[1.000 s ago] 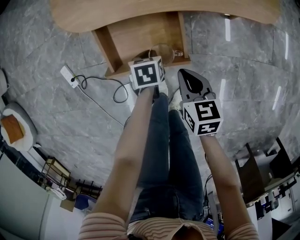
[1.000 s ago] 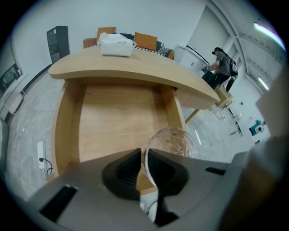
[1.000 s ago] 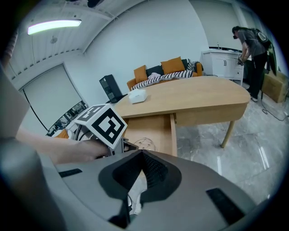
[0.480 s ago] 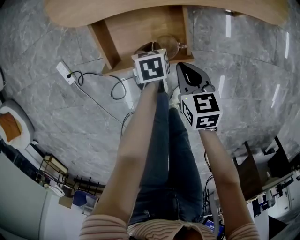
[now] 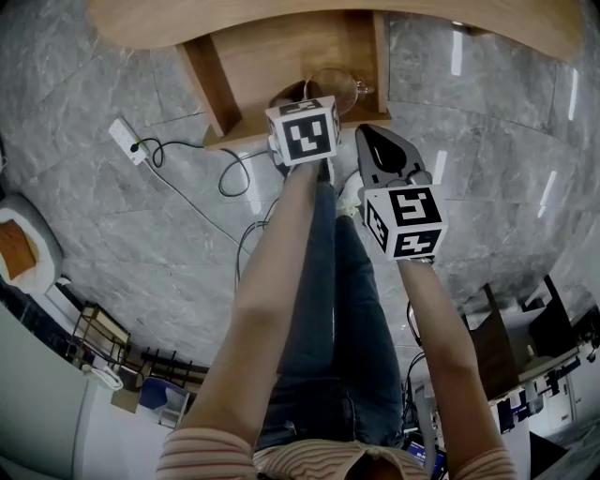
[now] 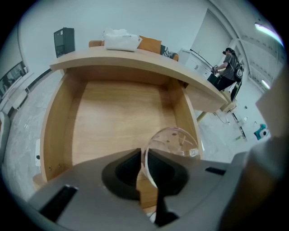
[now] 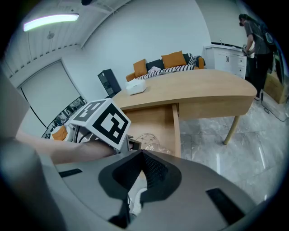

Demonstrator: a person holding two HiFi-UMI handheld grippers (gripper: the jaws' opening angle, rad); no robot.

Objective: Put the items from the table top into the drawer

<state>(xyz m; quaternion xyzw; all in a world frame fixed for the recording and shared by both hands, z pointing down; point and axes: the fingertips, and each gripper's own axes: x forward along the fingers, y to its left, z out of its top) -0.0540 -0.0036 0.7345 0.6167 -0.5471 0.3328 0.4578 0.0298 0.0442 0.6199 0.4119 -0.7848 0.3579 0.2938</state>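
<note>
Two grippers: one was in each of the person's hands, both held low above the legs and pointed down toward the drawer.
Left gripper: it was clamped on the rim of the glass, with the clear wall running between its two dark pads.
Glass: clear and tilted, its mouth was toward the left gripper and its bowl reached away from it. It sat over the front right part of the drawer, close to the right wall. Whether it touched the drawer's floor could not be told.
Drawer: of light wood, it was pulled out from under the table top.
Right gripper: its jaws were together with nothing between them. It was held just right of the left gripper, outside the drawer and near its front right corner.
Marker cube: the left gripper's cube filled the left of the right gripper view, with the glass showing just past it.
Table: it was light wood with a curved edge and stood above the drawer.
White pack: it lay on the table top, toward the far side.
Floor: it was grey marble. A power strip lay on it left of the drawer, its cable looping toward the legs.
Background: a sofa with orange cushions stood beyond the table, and a second person stood at a white counter.
</note>
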